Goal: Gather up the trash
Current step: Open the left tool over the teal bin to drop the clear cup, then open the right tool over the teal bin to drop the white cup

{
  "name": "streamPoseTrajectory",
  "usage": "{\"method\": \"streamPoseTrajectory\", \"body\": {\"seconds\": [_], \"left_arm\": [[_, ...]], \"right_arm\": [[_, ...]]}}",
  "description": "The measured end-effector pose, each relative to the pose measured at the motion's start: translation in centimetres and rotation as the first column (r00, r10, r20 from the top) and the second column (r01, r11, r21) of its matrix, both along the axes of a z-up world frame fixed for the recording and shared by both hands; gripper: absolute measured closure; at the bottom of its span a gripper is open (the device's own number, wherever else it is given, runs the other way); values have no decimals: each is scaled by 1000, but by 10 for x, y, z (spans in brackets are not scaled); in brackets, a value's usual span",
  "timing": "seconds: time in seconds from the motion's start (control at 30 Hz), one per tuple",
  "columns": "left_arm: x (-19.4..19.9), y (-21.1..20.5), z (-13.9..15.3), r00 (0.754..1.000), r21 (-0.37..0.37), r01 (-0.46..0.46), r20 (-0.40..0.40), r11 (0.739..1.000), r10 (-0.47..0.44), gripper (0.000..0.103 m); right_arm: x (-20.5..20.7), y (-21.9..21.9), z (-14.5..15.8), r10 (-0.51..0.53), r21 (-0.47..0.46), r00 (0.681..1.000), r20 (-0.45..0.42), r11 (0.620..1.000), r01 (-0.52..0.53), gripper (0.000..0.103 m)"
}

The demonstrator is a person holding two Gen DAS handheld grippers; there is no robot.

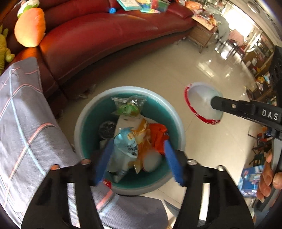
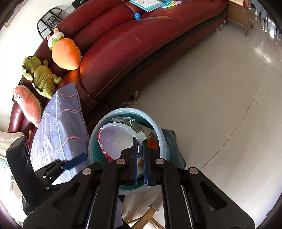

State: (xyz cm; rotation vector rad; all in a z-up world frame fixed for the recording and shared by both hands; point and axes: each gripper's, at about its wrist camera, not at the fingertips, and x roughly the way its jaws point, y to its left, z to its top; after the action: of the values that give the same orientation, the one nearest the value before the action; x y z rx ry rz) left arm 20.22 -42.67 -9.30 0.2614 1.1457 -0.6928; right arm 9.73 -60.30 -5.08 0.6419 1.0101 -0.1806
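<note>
A round teal trash bin [image 1: 84, 123] stands on the floor by the sofa, holding several wrappers: a light blue packet [image 1: 125, 149], an orange wrapper [image 1: 158, 135] and a green packet [image 1: 128, 107]. My left gripper [image 1: 137, 156] is open and empty right above the bin. My right gripper [image 2: 140, 156] is shut on a white plastic lid with a red rim [image 2: 116, 139], held over the bin [image 2: 163, 141]. The lid [image 1: 201, 102] and the right gripper [image 1: 214, 104] also show in the left wrist view, right of the bin.
A red leather sofa [image 2: 132, 52] curves behind the bin, with plush toys [image 2: 66, 52] and books [image 1: 130, 4] on it. A grey checked cloth [image 1: 23, 112] lies left of the bin. The tiled floor [image 2: 211, 105] stretches right. A wooden side table [image 1: 202, 33] stands beyond the sofa.
</note>
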Motion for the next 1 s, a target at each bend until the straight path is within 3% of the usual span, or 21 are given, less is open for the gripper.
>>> {"method": "streamPoseTrajectory", "body": {"seconds": [0.2,0.8,0.83,0.87,0.9,0.93,1.0], "left_arm": [[9,22,4,998,-3,-61,9,998,61,16],[-4,66,6,991,3,-132,18,991,132,11],[-5,70,7,990,0,-142,19,990,142,11],[-6,72,8,989,-1,-149,19,989,149,10],[-6,74,9,988,-1,-154,19,988,154,9],[-7,78,10,986,-2,-165,20,986,165,9],[-8,84,11,984,-3,-178,21,984,178,9]], "right_arm": [[8,7,-3,16,5,1000,-7,1000,-16,98],[29,41,-12,108,-9,993,-42,994,-108,94],[30,44,-11,113,-14,993,-43,993,-114,92],[31,46,-10,118,-20,992,-44,993,-119,77],[31,47,-10,122,-18,992,-42,992,-123,51],[31,49,-9,125,-17,991,-39,992,-125,44],[30,56,-6,133,-40,990,-35,990,-134,42]]}}
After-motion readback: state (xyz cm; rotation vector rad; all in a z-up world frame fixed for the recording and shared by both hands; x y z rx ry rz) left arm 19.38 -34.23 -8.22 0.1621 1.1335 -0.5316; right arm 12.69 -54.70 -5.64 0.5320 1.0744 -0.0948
